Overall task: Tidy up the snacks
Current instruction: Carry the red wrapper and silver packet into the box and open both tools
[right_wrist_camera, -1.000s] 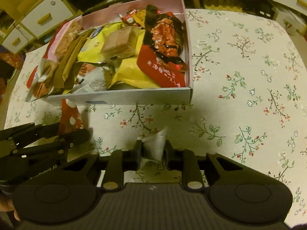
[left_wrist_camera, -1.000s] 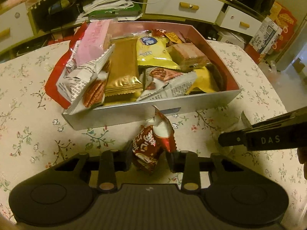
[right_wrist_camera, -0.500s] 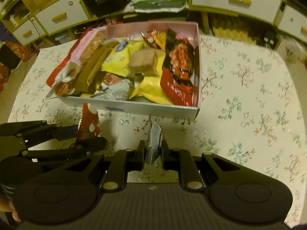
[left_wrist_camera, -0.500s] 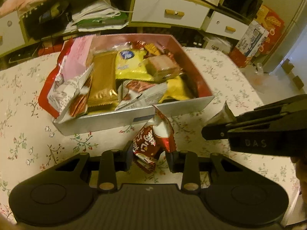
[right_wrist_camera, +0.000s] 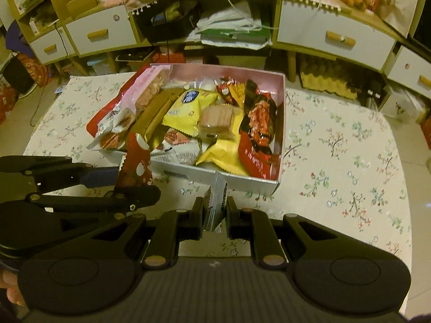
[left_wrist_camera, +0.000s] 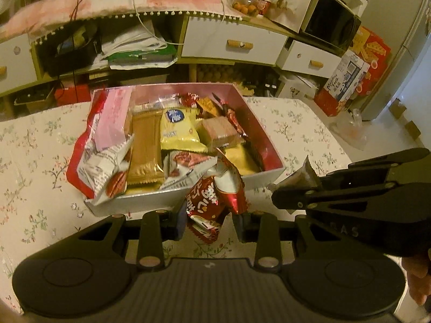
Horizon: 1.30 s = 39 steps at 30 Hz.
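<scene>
Over a floral-print tablecloth (right_wrist_camera: 350, 161) before white drawer cabinets (right_wrist_camera: 334, 37), the left gripper (left_wrist_camera: 210, 222) pinches a red snack packet (left_wrist_camera: 212, 199) and the right gripper (right_wrist_camera: 214, 219) a silvery sachet (right_wrist_camera: 216, 202), both near the snack-filled pink cardboard box (right_wrist_camera: 280, 123).

Box (right_wrist_camera: 221, 173) sits on table (right_wrist_camera: 336, 161), filled with snacks (right_wrist_camera: 188, 113). Drawers (right_wrist_camera: 334, 39) stand behind the table. Both tools hang before the box.

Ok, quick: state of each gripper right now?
Left gripper: closed on the red snack packet.
Right gripper: closed on the thin white sachet.
</scene>
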Each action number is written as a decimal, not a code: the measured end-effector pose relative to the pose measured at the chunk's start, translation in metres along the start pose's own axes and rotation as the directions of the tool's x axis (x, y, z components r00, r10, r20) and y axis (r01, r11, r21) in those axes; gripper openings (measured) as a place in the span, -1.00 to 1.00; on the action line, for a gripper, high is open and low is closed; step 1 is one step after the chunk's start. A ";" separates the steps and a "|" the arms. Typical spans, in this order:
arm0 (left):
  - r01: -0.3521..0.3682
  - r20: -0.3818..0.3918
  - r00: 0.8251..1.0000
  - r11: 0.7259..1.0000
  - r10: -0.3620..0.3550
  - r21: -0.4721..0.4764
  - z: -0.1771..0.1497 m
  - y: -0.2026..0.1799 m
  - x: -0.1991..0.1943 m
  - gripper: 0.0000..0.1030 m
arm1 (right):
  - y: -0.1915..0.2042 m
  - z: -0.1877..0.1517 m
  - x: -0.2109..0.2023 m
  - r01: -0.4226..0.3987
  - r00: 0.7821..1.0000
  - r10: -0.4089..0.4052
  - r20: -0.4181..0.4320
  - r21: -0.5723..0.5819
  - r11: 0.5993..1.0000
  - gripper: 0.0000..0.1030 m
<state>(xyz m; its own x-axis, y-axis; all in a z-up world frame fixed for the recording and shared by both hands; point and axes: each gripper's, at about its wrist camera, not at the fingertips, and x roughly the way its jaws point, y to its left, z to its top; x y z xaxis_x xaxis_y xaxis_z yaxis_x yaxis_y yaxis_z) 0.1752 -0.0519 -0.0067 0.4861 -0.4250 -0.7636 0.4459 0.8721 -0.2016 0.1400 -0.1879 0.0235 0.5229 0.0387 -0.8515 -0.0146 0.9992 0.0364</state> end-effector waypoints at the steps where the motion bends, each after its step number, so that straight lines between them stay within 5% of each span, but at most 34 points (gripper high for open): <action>1: -0.001 0.004 1.000 1.000 0.001 0.000 0.001 0.000 0.000 -0.22 | 0.000 0.000 0.000 0.002 1.000 -0.002 0.004 0.000 1.000 -0.74; 7: 0.005 0.059 0.998 1.000 -0.004 -0.029 0.019 0.010 -0.010 -0.22 | -0.011 0.013 -0.006 -0.018 0.998 0.015 0.057 0.042 0.999 -0.74; 16: -0.023 0.098 0.995 0.995 0.033 -0.100 0.048 0.044 -0.003 -0.22 | -0.067 0.037 0.005 -0.124 0.985 0.085 0.148 0.272 0.954 -0.74; 23: -0.021 0.103 0.994 0.998 0.028 -0.062 0.077 0.039 0.023 -0.22 | -0.073 0.059 0.030 -0.247 0.962 0.187 0.198 0.344 0.906 -0.74; 28: -0.102 0.076 0.992 0.995 0.101 0.016 0.090 0.042 0.053 -0.22 | -0.070 0.076 0.050 -0.352 0.931 0.279 0.237 0.373 0.859 -0.74; 34: -0.144 0.073 0.988 0.986 0.138 0.083 0.093 0.042 0.074 -0.20 | -0.063 0.077 0.079 -0.340 0.935 0.266 0.236 0.369 0.865 -0.71; 39: -0.156 0.064 0.986 0.985 0.152 0.076 0.093 0.043 0.077 -0.02 | -0.067 0.072 0.078 -0.347 0.930 0.257 0.264 0.398 0.849 -0.40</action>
<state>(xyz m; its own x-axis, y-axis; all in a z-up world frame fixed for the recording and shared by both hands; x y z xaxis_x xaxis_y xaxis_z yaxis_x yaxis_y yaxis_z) 0.3020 -0.0695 -0.0167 0.5952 -0.3025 -0.7445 0.4203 0.9068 -0.0325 0.2432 -0.2523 -0.0072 0.7071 0.2909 -0.6445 0.1454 0.8322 0.5351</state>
